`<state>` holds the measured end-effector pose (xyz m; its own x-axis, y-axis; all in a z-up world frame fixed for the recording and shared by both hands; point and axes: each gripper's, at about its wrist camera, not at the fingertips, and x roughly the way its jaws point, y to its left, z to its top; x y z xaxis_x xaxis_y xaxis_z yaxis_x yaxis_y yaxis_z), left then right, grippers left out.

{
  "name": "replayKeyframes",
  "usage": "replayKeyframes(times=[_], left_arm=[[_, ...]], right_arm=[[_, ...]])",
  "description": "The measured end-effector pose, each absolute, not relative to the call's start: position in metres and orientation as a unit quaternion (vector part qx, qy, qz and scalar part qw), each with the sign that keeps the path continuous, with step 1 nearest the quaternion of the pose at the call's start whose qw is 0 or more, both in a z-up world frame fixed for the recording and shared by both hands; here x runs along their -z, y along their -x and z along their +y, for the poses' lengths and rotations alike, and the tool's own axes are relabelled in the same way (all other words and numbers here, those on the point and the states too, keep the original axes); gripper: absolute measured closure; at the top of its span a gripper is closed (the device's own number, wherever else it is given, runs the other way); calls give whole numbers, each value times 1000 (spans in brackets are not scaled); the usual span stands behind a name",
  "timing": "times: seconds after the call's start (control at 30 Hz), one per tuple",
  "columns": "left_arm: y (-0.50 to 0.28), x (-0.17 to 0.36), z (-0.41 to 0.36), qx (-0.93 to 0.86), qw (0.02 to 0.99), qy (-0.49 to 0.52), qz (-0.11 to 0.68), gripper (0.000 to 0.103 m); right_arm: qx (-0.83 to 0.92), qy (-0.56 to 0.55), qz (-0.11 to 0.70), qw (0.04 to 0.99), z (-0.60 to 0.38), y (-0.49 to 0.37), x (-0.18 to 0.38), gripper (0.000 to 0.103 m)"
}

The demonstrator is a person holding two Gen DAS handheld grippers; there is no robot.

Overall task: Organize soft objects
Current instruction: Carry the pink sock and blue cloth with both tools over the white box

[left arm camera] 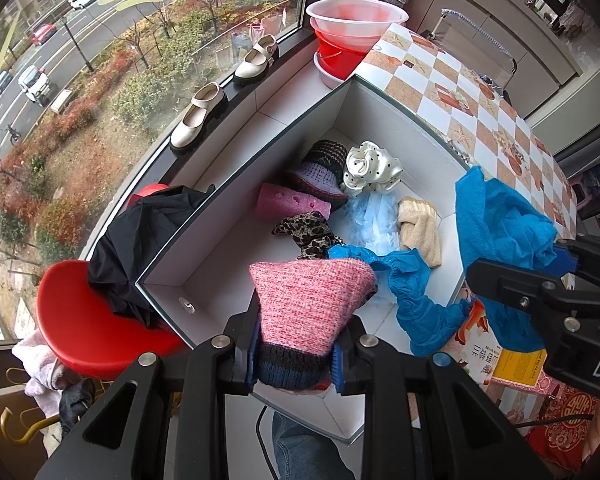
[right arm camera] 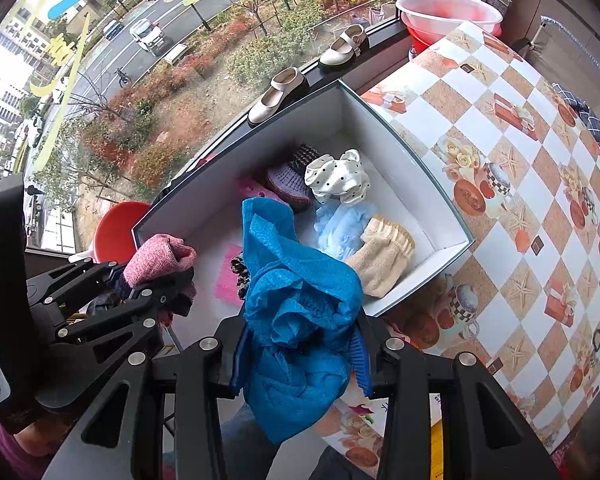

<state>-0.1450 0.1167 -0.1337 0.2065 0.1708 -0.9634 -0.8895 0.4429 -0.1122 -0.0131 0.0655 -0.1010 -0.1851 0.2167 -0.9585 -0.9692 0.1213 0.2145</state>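
Left wrist view: my left gripper (left arm camera: 296,354) is clamped on a pink knitted sock (left arm camera: 310,300) with a dark striped cuff, the jaws pressed in on the cuff, and the sock stands over the near corner of the white box (left arm camera: 220,216). Inside the box I see a polka-dot scrunchie (left arm camera: 372,170), a purple knitted hat (left arm camera: 320,178), a pink sponge-like cloth (left arm camera: 290,202), a leopard-print scrunchie (left arm camera: 306,232), a pale blue gauzy piece (left arm camera: 372,218) and a beige sock (left arm camera: 420,228). A blue crinkled cloth (left arm camera: 500,220) hangs from my right gripper (left arm camera: 564,258), one end trailing into the box.

In the right wrist view, the right gripper (right arm camera: 300,354) is closed on that blue cloth (right arm camera: 296,300), which bunches up between the fingers over the box's near edge (right arm camera: 420,284). The left gripper (right arm camera: 168,280) sits to the left with the pink sock (right arm camera: 156,258) in its grip. The box rests on a checked tablecloth (right arm camera: 520,200); a pair of cream shoes (right arm camera: 278,94) stands on the window ledge.
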Motion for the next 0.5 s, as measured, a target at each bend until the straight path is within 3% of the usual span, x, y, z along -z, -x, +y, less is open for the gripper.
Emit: replayKeyframes(times=[0.5], left_arm=[[145, 135, 117, -386, 687, 360, 500, 73]], right_arm=[[-556, 357, 529, 533, 71, 11, 104, 61]])
